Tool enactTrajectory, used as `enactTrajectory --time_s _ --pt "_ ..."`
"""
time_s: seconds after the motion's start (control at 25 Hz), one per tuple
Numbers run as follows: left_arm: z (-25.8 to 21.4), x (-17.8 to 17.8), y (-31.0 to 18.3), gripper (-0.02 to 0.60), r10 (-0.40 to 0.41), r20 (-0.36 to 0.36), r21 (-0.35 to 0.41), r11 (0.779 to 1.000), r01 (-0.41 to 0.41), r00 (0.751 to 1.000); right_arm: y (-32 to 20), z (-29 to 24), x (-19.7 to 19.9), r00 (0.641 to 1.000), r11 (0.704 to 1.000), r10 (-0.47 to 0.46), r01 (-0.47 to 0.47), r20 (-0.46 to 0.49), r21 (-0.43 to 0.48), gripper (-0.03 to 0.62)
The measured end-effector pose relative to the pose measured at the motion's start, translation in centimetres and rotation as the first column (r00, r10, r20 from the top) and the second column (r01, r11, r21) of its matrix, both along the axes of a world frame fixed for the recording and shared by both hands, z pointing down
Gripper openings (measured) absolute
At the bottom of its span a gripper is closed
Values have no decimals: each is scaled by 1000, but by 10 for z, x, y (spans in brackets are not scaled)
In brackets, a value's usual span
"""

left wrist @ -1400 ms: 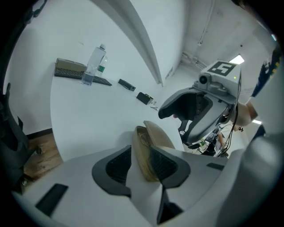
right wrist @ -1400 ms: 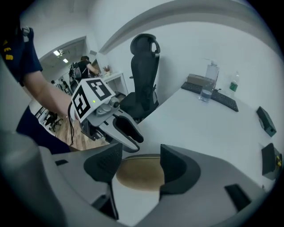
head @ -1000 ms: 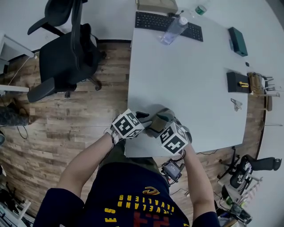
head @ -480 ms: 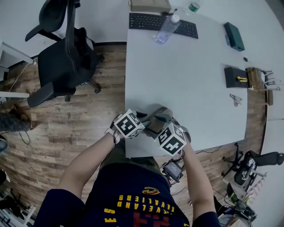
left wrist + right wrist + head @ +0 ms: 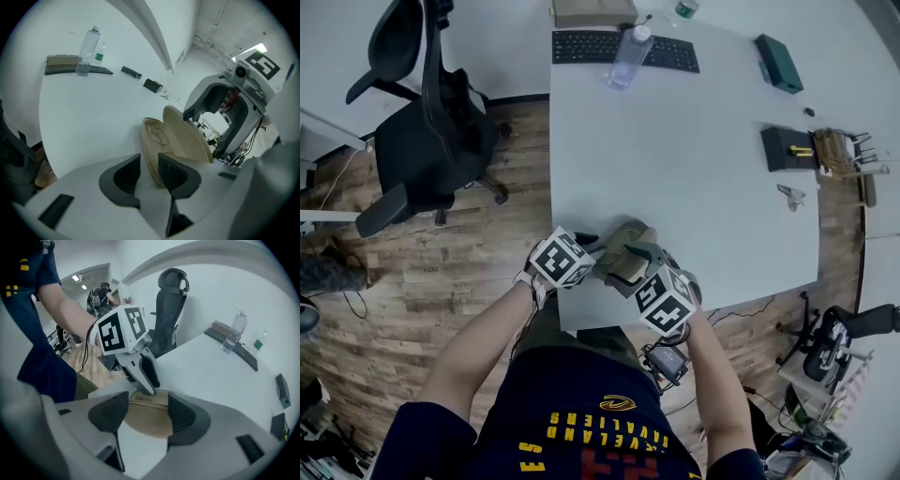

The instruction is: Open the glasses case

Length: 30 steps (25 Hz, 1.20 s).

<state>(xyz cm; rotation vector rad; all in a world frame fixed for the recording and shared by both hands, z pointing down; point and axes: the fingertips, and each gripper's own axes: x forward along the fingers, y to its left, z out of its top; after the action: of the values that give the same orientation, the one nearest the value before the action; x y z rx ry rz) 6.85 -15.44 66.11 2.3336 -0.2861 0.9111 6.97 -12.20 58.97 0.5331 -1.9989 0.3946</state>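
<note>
A beige glasses case is held just above the near edge of the white table, its lid raised partway. In the left gripper view the case gapes open and thin wire glasses lie inside. My left gripper is shut on the rim of the lower shell, which sits between its pads. My right gripper comes from the opposite side and is shut on the case, which fills the gap between its jaws. The left gripper shows just beyond it in the right gripper view.
At the table's far end lie a black keyboard, a clear water bottle and a brown box. A green box, a black box and a small metal clip sit at the right. A black office chair stands at left.
The head camera has shifted, so the table sits further left in view. Both grippers stay on the case, and the right one has drawn slightly back toward the person.
</note>
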Motion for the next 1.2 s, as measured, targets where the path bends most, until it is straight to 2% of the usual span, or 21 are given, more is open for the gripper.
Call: enactTrajectory --time_s 0.52,0.88,1.2 --pt "1 -3 -1 127 -24 41 9 1000 23 999 29 -9 30 998 998 56 -56 32 19 275" --pt "3 -3 -1 127 -42 65 12 999 41 997 55 13 63 990 990 140 -140 26 -21 275" --pt "4 -4 -1 127 -52 78 13 999 51 996 61 31 73 979 979 201 -199 45 -32 275"
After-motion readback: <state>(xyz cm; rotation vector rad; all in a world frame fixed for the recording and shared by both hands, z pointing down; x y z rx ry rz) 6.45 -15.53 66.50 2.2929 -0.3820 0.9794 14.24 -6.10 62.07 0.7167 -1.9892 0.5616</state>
